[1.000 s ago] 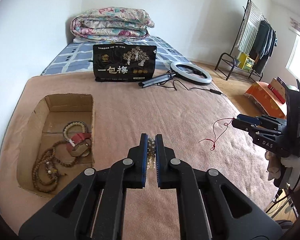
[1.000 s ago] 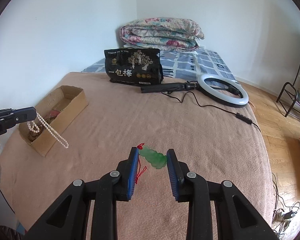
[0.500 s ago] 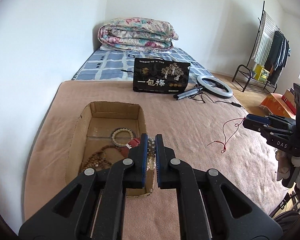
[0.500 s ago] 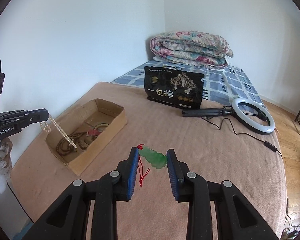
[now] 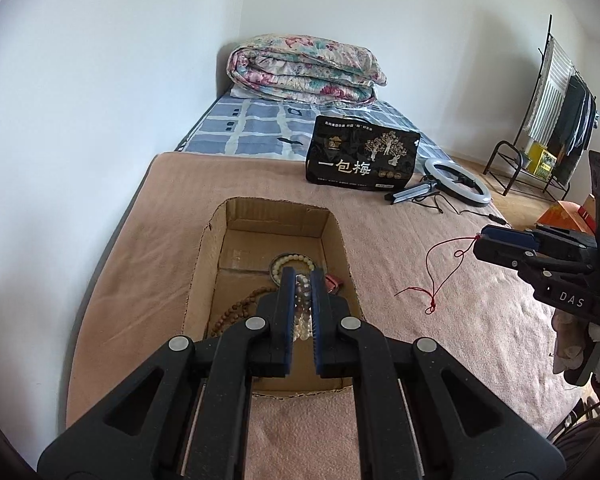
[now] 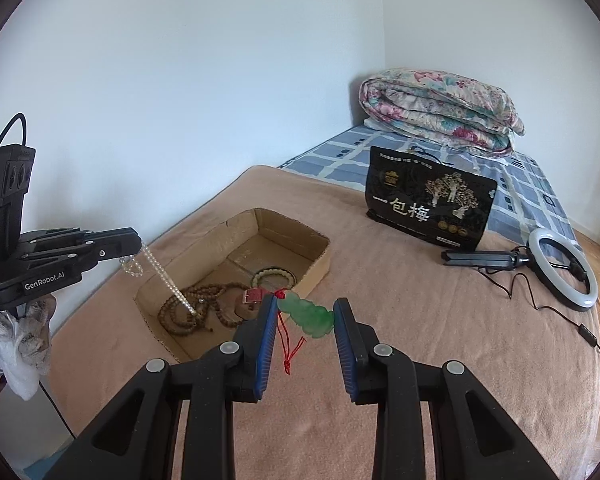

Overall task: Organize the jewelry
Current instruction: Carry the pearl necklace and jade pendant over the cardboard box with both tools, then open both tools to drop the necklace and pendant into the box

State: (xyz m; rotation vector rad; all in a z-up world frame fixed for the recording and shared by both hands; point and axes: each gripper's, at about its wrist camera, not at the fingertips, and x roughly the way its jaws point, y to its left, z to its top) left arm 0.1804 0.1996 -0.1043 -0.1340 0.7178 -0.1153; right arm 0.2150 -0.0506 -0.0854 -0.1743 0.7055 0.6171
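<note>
An open cardboard box (image 5: 336, 236) (image 6: 320, 266) lies on the tan blanket and holds brown bead strands (image 6: 204, 304), a pale bead bracelet (image 5: 292, 258) (image 6: 274, 274) and a red strap (image 6: 254, 295). My left gripper (image 5: 302, 280) (image 6: 138, 250) is shut on a pearl necklace (image 5: 302, 304) (image 6: 160, 270), which hangs down into the box's near end. My right gripper (image 6: 306, 312) (image 5: 480, 240) is shut on a green jade pendant (image 6: 308, 314); its red cord (image 6: 288, 340) (image 5: 440, 276) dangles below, to the right of the box.
A black printed bag (image 5: 362, 160) (image 6: 428, 204) stands behind the box. Further right lie a ring light (image 5: 456, 182) (image 6: 564, 270) with its tripod and cable. A folded floral quilt (image 5: 304, 68) sits at the bed's head; a clothes rack (image 5: 548, 120) stands far right. Gloved hands grip both tools.
Both grippers have travelled left toward the box. The pearl necklace now hangs over the box's inside, and the pendant has come close to the box's right wall. Both grips are unchanged.
</note>
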